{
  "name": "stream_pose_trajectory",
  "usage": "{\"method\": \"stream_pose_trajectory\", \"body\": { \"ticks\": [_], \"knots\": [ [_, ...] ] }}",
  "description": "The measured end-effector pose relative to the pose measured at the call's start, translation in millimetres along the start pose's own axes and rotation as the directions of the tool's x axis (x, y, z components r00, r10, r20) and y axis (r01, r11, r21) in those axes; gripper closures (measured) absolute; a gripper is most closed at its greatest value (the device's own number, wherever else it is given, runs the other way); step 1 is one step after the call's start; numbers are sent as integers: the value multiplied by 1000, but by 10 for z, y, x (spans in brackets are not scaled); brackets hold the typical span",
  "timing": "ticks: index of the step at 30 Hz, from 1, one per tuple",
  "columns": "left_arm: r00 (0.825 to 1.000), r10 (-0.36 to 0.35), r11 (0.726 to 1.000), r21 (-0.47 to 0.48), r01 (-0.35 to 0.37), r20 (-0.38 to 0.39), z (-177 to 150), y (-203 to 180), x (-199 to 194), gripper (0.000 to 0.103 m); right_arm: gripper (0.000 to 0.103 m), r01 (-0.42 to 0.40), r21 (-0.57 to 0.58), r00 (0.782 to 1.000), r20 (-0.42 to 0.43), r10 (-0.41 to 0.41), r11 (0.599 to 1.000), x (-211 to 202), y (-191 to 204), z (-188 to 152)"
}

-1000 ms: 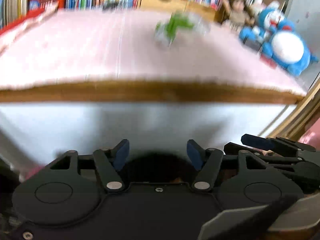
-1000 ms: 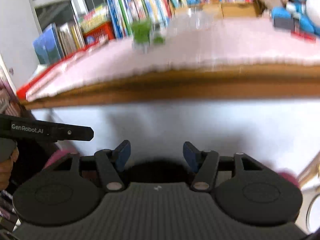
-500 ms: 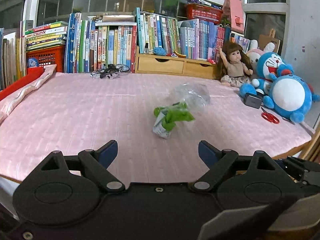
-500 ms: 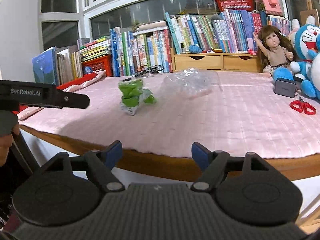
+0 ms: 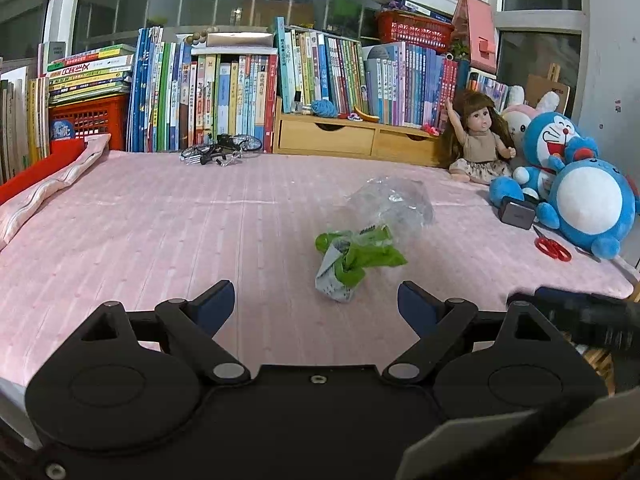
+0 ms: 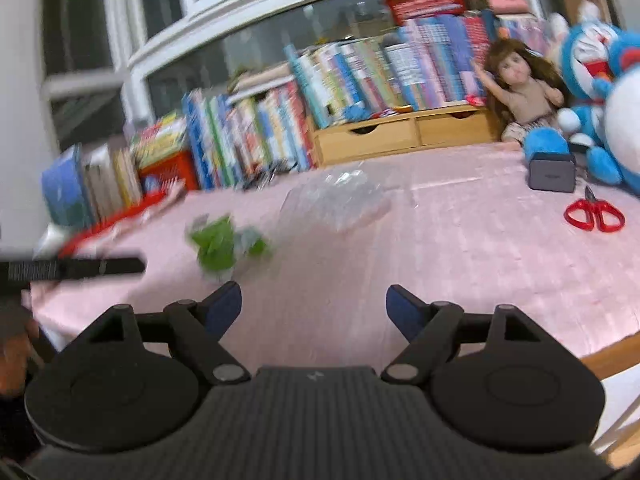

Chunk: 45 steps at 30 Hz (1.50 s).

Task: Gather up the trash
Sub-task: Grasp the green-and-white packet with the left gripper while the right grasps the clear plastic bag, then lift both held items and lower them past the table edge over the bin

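1. Trash is what we count first: two pieces, a crumpled green wrapper (image 5: 354,258) and a clear plastic bag (image 5: 394,200), both lying on the pink mat (image 5: 140,232).
2. Taking the wrapper as our landmark, the bag lies just behind it, touching or nearly so; we cannot tell which.
3. Well to the right of the wrapper we see one pair of red scissors (image 5: 554,249), one small dark box (image 5: 516,213), two blue plush toys (image 5: 588,204) and one doll (image 5: 478,140).
4. Our left gripper (image 5: 316,306) hovers just in front of the wrapper, jaws wide apart and empty.
5. Our right gripper (image 6: 314,307) sits in front and right of the wrapper (image 6: 224,246), jaws opening, nothing between them; that view is blurred.
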<state>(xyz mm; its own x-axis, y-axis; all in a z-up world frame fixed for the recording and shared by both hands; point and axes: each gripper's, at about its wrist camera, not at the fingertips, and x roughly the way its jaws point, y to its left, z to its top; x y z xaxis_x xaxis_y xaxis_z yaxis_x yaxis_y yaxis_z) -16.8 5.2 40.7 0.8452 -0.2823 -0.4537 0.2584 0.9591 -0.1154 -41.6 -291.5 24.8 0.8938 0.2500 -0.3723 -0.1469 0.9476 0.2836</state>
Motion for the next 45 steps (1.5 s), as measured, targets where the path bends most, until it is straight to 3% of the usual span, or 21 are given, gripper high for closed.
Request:
{"method": "stream_pose_trajectory", "body": {
  "ticks": [8, 15, 17, 22, 25, 26, 28, 29, 30, 31, 32, 34, 37, 45],
  "knots": [
    [1000, -17, 1000, 2, 16, 15, 160, -31, 215, 13, 12, -14, 4, 1000, 15, 14, 1000, 239, -48, 450],
    [999, -39, 999, -22, 40, 22, 159, -172, 558, 11, 10, -61, 119, 991, -109, 74, 991, 891, -109, 795],
    [998, -41, 999, -24, 42, 40, 145, -202, 647, 10, 5, -66, 143, 985, -146, 87, 988, 1094, -100, 862],
    [1000, -1, 999, -41, 2, 30, 148, -233, 925, 9, 0, -30, 175, 973, -222, 69, 984, 1544, -42, 905],
    [1000, -19, 999, -45, 19, 6, 126, -235, 1085, 9, 0, 36, 159, 959, -284, 10, 987, 1847, -15, 875],
    [1000, -28, 998, -51, 28, -4, 116, -229, 1121, 10, 0, 55, 156, 952, -307, -4, 986, 1940, -15, 855],
    [998, -53, 996, -70, 51, -28, 93, -220, 1164, 23, 0, 75, 151, 934, -358, -16, 986, 2114, -28, 774],
    [997, -61, 995, -80, 58, -37, 83, -205, 1175, 34, 3, 72, 152, 931, -365, -12, 986, 2156, -32, 724],
    [997, -59, 994, -92, 55, -44, 73, -189, 1177, 43, 7, 69, 129, 943, -332, -23, 989, 2124, 1, 693],
    [997, -56, 994, -98, 51, -48, 63, -168, 1168, 51, 14, 72, 106, 943, -331, -33, 992, 2105, 35, 673],
    [997, -54, 994, -99, 49, -51, 57, -146, 1152, 68, 27, 69, 87, 947, -318, -38, 994, 2072, 59, 654],
    [997, -44, 995, -93, 39, -56, 45, -100, 1117, 67, 41, 66, 103, 952, -304, -31, 993, 2002, 55, 620],
    [999, -30, 997, -66, 27, -39, 39, -66, 1028, 67, 51, 51, 154, 964, -266, -9, 987, 1867, -3, 596],
    [1000, -2, 998, -66, 3, 14, 65, -4, 703, 67, 54, 10, 107, 983, -184, 10, 994, 1469, 77, 564]
  ]
}}
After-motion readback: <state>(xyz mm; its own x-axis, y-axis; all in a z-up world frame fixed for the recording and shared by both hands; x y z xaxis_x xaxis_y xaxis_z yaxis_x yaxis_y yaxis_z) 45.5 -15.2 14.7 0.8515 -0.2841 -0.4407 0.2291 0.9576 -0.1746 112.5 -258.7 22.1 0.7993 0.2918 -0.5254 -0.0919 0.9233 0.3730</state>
